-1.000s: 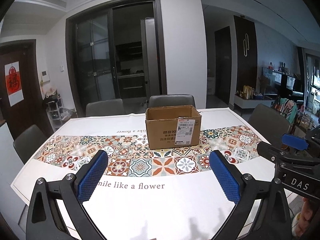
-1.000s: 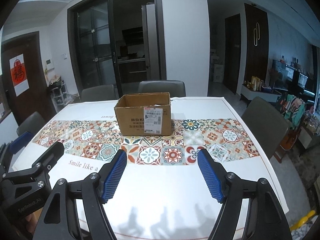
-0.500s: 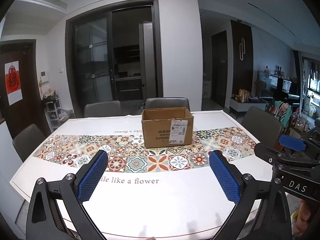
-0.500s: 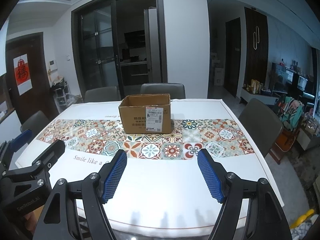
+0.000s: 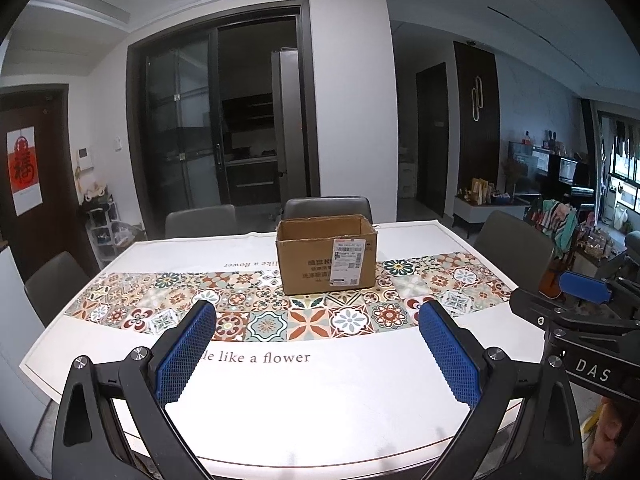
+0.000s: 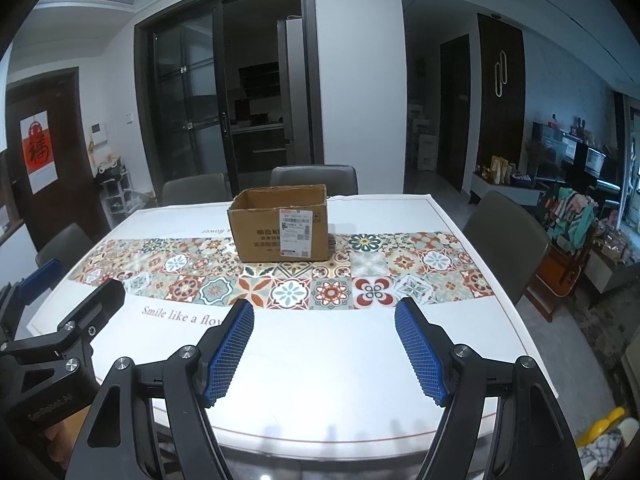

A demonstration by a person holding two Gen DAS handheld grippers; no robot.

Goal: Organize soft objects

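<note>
There is one cardboard box (image 5: 326,256) on one big table (image 5: 320,392). The box stands on the band of bright flower tiles (image 5: 256,316) that runs across the table, a little past the middle. Its top is open. From here only the brown inside walls show, so I cannot tell if anything is in it. One white sticker (image 6: 295,233) is on its front side.

No soft things show on the table.

There are two grippers. The left gripper (image 5: 316,350) is near the front edge of the table, well away from the box. Its two blue pads (image 5: 186,350) are wide apart with nothing between them. The right gripper (image 6: 324,350) is also wide apart and has nothing in it.

Four gray chairs (image 6: 314,180) stand around the table.
</note>
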